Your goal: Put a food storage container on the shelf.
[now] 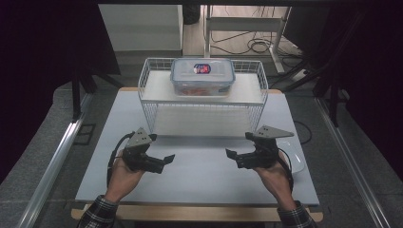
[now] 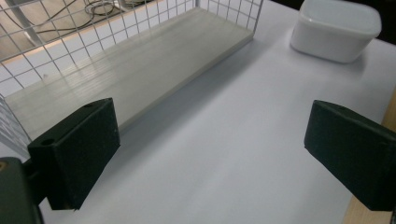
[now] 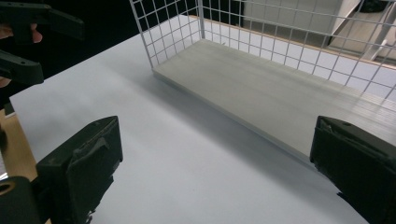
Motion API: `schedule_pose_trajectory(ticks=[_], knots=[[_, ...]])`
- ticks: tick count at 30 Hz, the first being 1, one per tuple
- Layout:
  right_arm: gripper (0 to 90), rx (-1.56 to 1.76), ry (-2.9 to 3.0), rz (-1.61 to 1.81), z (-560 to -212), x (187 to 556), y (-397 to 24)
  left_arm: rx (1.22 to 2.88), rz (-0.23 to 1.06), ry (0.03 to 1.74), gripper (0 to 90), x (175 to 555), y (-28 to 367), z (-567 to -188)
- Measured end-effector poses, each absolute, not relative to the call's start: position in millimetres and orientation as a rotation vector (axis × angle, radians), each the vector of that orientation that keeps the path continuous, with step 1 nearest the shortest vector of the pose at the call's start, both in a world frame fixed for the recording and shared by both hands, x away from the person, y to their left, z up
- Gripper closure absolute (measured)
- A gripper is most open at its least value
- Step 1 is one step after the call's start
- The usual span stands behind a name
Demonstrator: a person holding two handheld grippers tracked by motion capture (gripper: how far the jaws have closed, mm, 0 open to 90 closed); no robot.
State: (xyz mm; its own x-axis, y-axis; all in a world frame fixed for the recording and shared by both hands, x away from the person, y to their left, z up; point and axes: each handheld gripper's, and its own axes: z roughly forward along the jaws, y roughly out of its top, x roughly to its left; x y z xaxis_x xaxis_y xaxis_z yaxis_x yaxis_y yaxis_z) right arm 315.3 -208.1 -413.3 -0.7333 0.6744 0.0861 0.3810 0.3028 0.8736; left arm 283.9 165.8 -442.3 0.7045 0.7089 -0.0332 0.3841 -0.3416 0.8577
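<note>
Two grippers, left gripper (image 1: 164, 160) and right gripper (image 1: 231, 156), jaws apart, empty, above white table (image 1: 199, 161)

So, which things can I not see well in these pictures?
- White dish, high view: the right gripper and the hand cover most of it.
- Lidded container on the wire rack, high view: the contents and the lid label are too small to read.
- White tub, left gripper view: the top edge cuts it off, and its inside is hidden.
- Left gripper, right gripper view: cut off at the left edge.
</note>
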Motion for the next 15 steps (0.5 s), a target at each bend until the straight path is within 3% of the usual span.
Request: schedule_pose_trajectory(ticks=[15], knots=[[2.8,1.009,2.284,1.406,-448,293,-213,1.983,0.482,0.841,4.5,265,164,-467]])
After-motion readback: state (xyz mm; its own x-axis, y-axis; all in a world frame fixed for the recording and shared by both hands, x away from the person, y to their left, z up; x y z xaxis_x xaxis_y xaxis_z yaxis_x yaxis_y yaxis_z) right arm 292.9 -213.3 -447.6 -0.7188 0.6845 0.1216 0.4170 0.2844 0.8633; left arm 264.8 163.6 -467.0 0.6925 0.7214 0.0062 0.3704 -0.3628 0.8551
